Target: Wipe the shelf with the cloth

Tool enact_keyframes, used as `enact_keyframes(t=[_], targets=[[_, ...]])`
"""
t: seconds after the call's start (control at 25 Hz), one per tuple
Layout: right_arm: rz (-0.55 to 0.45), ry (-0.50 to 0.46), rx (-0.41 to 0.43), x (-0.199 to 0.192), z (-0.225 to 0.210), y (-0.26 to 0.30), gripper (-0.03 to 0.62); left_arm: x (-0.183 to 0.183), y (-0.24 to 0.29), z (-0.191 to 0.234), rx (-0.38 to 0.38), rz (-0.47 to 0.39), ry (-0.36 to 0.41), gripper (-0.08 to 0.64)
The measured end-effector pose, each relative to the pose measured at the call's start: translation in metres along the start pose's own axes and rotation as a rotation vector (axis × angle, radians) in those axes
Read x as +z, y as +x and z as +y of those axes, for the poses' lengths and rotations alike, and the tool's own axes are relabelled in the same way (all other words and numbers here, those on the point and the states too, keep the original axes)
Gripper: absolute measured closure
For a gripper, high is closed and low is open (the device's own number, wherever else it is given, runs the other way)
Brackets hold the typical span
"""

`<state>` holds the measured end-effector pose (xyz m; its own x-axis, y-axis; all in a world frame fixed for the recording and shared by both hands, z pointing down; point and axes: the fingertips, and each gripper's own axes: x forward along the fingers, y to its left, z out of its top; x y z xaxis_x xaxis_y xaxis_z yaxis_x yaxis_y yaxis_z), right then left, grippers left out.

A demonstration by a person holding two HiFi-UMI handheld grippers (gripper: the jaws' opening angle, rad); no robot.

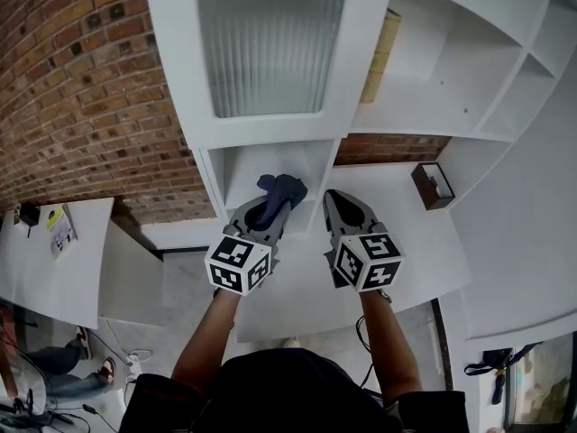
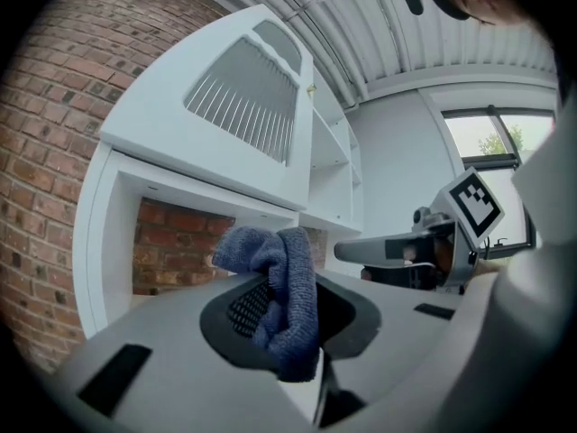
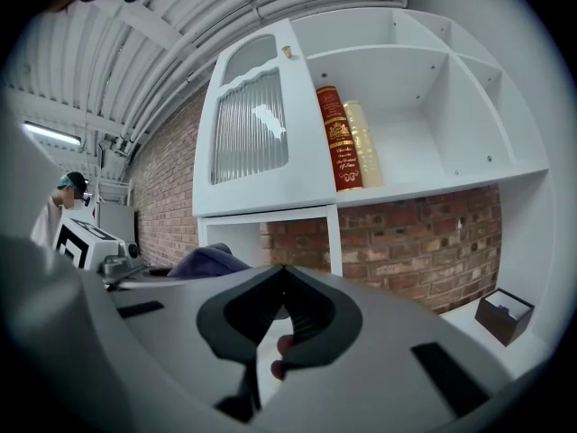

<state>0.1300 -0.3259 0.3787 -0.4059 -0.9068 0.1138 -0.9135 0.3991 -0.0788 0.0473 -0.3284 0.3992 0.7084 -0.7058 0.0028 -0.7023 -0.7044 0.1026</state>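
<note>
while the dark blue cloth (image 1: 281,188) is clamped between the jaws of the left gripper (image 1: 273,207), it is held at the mouth of the open cubby (image 1: 236,165) of the white shelf unit (image 1: 379,25), the compartment directly below the ribbed-glass door (image 1: 270,43). in the left gripper view the cloth (image 2: 287,291) is seen bunched and folded over the jaw tips, with the cubby (image 2: 171,242) behind it and brick showing at its back; whether the cloth touches the cubby floor cannot be told. the right gripper (image 1: 332,198) is held just to the right of the cubby, beside the left gripper and apart from it, and in its own view its jaws are seen closed together with nothing gripped. up and to the right of the cubby, a red book (image 3: 338,138) and a gold book (image 3: 361,142) are stood upright side by side in an open compartment. well to the right of the cubby, a small dark box (image 1: 433,185) is set on the white ledge (image 1: 424,242). to the left of the cubby a brick wall (image 1: 72,79) is seen.
</note>
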Motion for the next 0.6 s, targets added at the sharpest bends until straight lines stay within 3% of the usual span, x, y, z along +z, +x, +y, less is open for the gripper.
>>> enact_keyframes(t=[0.6], targets=[[0.016, 0.012, 0.019, -0.006, -0.036, 0.023, 0.575, -0.043, 0.075, 0.016, 0.022, 0.104, -0.009, 0.489]])
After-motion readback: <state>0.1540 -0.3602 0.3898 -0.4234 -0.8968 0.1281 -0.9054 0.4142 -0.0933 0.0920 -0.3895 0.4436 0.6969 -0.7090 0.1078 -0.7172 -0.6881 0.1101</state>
